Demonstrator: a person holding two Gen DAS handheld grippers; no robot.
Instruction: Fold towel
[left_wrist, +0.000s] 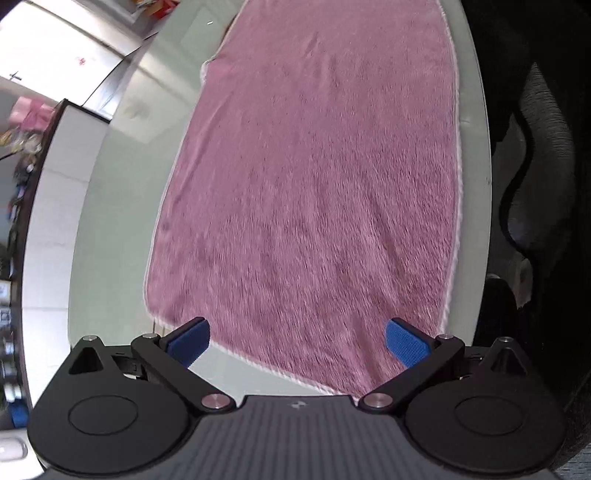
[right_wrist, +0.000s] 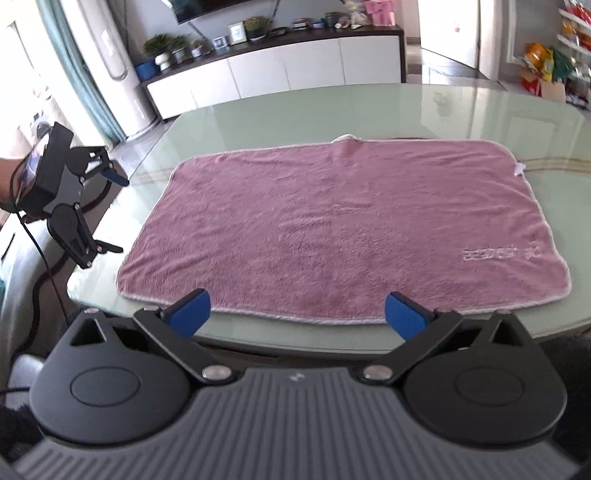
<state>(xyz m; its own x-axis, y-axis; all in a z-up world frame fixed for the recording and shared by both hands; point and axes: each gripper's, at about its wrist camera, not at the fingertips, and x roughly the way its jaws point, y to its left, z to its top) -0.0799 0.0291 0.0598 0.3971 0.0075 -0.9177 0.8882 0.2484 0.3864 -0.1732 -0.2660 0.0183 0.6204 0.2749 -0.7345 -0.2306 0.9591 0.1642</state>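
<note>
The towel (right_wrist: 332, 229) lies flat on the worktop (right_wrist: 443, 110), left tongs (right_wrist: 114, 214) beside its left edge, right tongs (right_wrist: 297, 314) before it.

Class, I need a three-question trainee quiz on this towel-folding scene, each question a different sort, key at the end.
1. True or false: the pink towel lies spread flat on the table.
2. The right gripper is: A open and empty, B shut on the towel, C holding a cup.
3. Fill in: the left gripper hovers off the towel's ____ end, seen from the right wrist.

Key: 1 true; 2 A; 3 left
</note>
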